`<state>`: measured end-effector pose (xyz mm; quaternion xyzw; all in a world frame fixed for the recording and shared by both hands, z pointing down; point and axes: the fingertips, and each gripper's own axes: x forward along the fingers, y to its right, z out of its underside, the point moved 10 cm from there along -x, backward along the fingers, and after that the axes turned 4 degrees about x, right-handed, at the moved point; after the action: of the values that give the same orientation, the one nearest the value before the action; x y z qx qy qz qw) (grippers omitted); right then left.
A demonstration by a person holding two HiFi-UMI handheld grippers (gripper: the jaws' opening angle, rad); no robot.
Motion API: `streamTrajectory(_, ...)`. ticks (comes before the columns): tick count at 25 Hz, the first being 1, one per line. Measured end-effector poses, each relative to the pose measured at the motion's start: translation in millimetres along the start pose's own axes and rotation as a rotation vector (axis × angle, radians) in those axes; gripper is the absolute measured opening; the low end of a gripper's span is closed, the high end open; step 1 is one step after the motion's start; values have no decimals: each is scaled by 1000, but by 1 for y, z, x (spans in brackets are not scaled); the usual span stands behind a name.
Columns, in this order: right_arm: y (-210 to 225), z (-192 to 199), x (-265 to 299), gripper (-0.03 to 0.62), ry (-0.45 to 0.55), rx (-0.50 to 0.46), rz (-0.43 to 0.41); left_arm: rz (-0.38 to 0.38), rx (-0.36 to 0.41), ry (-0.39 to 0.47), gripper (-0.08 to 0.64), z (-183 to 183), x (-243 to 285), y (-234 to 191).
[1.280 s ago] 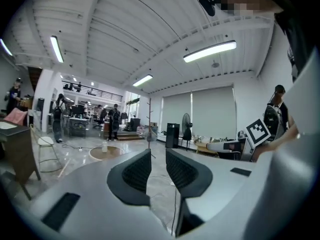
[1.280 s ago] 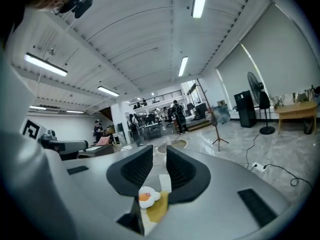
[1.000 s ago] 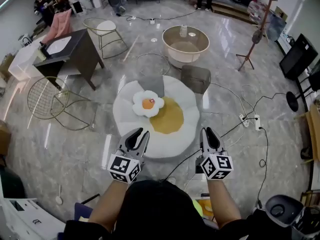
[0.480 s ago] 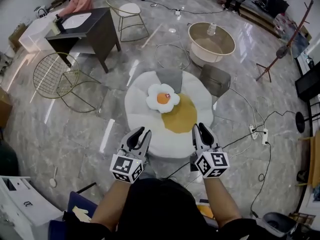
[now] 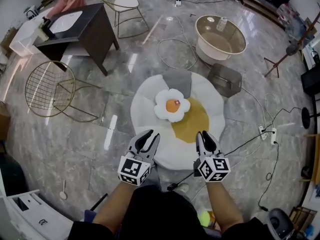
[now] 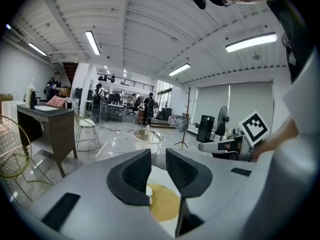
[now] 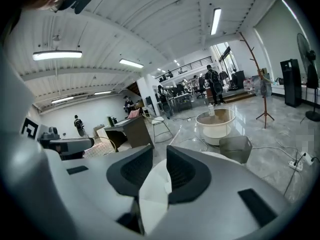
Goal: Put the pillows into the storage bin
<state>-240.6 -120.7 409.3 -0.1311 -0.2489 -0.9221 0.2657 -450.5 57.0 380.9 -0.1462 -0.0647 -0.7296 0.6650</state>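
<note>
A big round white cushion (image 5: 150,109) with a yellow yolk patch (image 5: 192,125) lies on the marble floor. On it rests a small fried-egg pillow (image 5: 172,105), and a grey pillow (image 5: 178,79) lies at its far edge. The grey storage bin (image 5: 226,80) stands just right of the cushion, also seen as the bin (image 7: 235,148) ahead. My left gripper (image 5: 151,135) and right gripper (image 5: 205,134) hover side by side over the cushion's near edge. The left gripper (image 6: 158,160) and right gripper (image 7: 159,156) each show a narrow gap with nothing between the pads.
A round tub-shaped table (image 5: 220,34) stands behind the bin. A gold wire chair (image 5: 50,89) and a dark desk (image 5: 80,26) are at the left. Cables (image 5: 250,140) and a power strip (image 5: 261,130) run over the floor at the right. A coat stand (image 5: 280,59) is far right.
Both grippers have moved forward and down to the near edge of the white cushion, which now sits closer in the head view. Their jaws look unchanged.
</note>
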Motion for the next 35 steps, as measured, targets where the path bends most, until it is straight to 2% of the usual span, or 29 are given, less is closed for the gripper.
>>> streamTrajectory(6,11,27,99,112,-54,67,43,30,-8,-47,104,24,52,-69)
streamTrajectory(14,51,124,186,121,-237,112,119,41,-51,-196,104,122,99,-116)
streamTrajectory(16,65,149,201,124,-263,175,137,43,-60,-223,104,146,105,-126)
streamTrajectory(22,128,230,243,163,-272,486,215,58,-49,-251,104,204,126,-141)
streamTrajectory(28,148,300,280,196,-309,577,239,51,-85,-267,104,251,138,-148)
streamTrajectory(32,159,340,304,278,-310,737,233,61,-81,-282,104,269,139,-154)
streamTrajectory(35,172,362,324,303,-306,827,264,59,-96,-287,104,278,139,-160)
